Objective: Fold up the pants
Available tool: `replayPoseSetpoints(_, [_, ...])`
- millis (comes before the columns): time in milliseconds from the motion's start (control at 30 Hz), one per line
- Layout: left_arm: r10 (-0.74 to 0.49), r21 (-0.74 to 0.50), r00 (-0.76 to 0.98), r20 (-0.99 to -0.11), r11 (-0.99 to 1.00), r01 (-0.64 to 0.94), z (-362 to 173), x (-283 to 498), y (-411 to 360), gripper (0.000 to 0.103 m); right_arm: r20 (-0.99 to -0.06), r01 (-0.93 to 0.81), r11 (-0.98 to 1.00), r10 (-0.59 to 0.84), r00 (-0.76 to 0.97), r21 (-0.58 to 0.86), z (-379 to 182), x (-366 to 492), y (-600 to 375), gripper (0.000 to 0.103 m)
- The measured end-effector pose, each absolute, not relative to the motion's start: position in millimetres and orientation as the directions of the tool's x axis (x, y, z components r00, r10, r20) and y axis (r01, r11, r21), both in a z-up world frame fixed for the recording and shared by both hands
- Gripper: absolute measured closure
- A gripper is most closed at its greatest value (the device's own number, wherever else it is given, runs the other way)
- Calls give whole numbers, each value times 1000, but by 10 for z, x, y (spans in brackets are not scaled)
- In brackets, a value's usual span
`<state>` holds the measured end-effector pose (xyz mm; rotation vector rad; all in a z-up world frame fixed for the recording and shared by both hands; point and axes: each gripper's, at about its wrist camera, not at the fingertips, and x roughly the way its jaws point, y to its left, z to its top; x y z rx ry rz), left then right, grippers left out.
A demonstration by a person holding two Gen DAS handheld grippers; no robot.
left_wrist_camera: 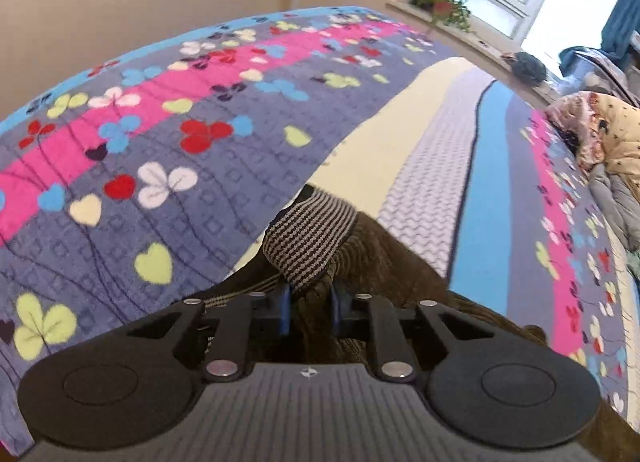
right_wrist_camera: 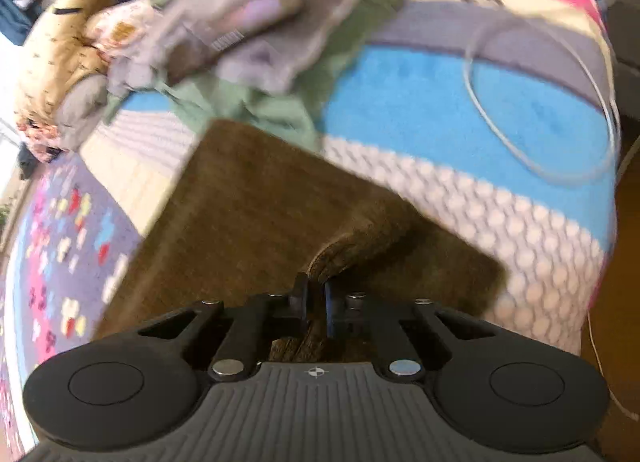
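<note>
The pants are brown corduroy with a grey-and-black striped waistband (left_wrist_camera: 310,238). In the left wrist view my left gripper (left_wrist_camera: 310,304) is shut on the pants at the waistband, which bunches up above the blue pads; brown cloth (left_wrist_camera: 392,262) trails off to the right. In the right wrist view the pants (right_wrist_camera: 248,214) lie as a flat brown panel on the bedspread. My right gripper (right_wrist_camera: 316,300) is shut on a raised fold of the brown cloth (right_wrist_camera: 352,250) at the panel's near edge.
The bed is covered by a flowered purple, pink and blue blanket (left_wrist_camera: 168,134). A heap of other clothes and a quilt (right_wrist_camera: 208,26) lies beyond the pants. A white cable (right_wrist_camera: 536,166) loops on the blanket at right. A window sill with a plant (left_wrist_camera: 444,2) lies beyond the bed.
</note>
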<state>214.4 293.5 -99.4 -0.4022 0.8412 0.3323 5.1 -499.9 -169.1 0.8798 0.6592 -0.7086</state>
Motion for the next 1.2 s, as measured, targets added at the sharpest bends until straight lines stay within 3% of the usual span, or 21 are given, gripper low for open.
replayPoseSetpoints(200, [76,-272,657,-750,869,-412,-668,1915,2974,84,-652,681,501,-270,709,534,-1053,-98,-4961,96])
replayPoseSetpoints(300, [71,-279,646,-760,862,-424,-748,1749,3091,84,-634,674,482,-275,723,559,-1014,-375,-4963,96])
replayPoseSetpoints(533, [94,-220,537,-839,843,-491,-1281,1700,3266,83,-821,815,391,-208,531,428,-2070,-619,-5079,96])
replayPoseSetpoints(667, [116,-181,536,-836,864,-469,-1218,1741,3215,83,-808,814,399,-242,537,422,-1970,-550,-5049,96])
replayPoseSetpoints(900, [56,-251,584,-810,867,-431,-987,1691,3318,83,-733,749,440,-253,632,495,-1542,-655,-5089,96])
replayPoseSetpoints(1100, [67,-231,550,-833,860,-454,-1200,1640,3355,82,-836,842,363,-233,497,400,-2064,-707,-5156,96])
replayPoseSetpoints(1200, [73,-232,548,-833,854,-466,-1292,1630,3361,81,-825,838,368,-249,507,403,-2127,-722,-5112,95])
